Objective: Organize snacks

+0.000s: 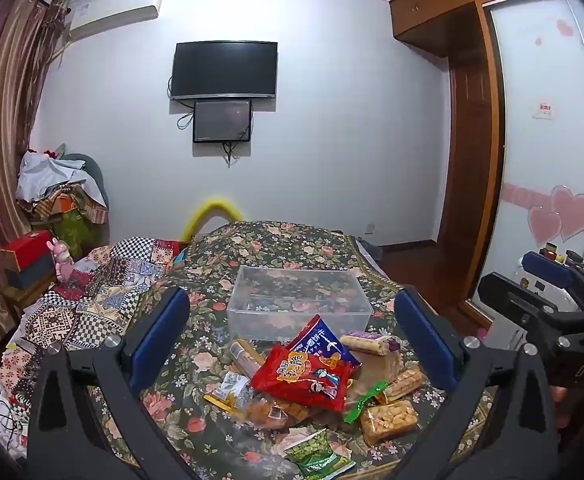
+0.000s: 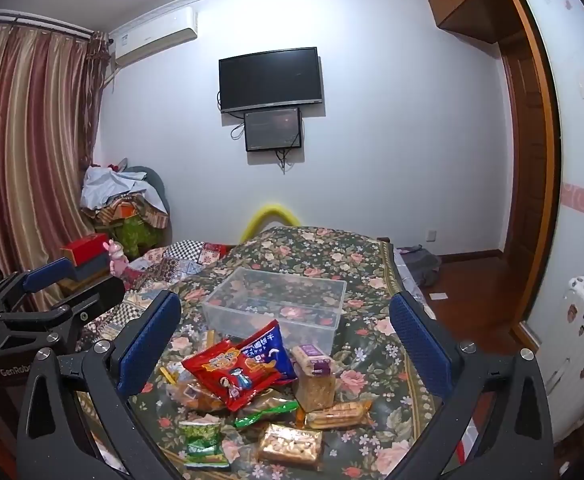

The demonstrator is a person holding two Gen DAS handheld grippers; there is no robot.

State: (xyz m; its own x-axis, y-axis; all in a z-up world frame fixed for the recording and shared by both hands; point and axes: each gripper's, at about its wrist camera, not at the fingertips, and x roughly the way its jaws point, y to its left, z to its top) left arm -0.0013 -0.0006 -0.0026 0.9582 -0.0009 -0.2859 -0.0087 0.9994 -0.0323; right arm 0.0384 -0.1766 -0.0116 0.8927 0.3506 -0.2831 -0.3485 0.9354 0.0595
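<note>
Both the left gripper (image 1: 292, 340) and right gripper (image 2: 284, 344) are held wide open and empty. Between the jaws, a loose snack pile topped by a red crinkly foil packet (image 1: 303, 376) is seen; beyond it stands the clear plastic box (image 1: 297, 304). Slippery overlapping wrappers could be dragged or dropped if pinched carelessly.

A black television (image 1: 224, 70) hangs on the white wall, with a smaller dark screen (image 1: 222, 121) mounted just beneath it and cables dangling below. An air conditioner (image 2: 156, 34) sits high near the ceiling, beside striped brown curtains (image 2: 28, 140). A floral bedspread (image 2: 303, 248) covers the bed, with a patchwork quilt (image 1: 104, 292) rumpled alongside it. In the corner a chair is heaped with clothes (image 1: 58, 184), and a red box (image 1: 26, 250) rests near a pink toy figure (image 1: 60, 258). A wooden wardrobe (image 1: 471, 160) with a heart-patterned sliding door (image 1: 559, 216) fills the right wall.
</note>
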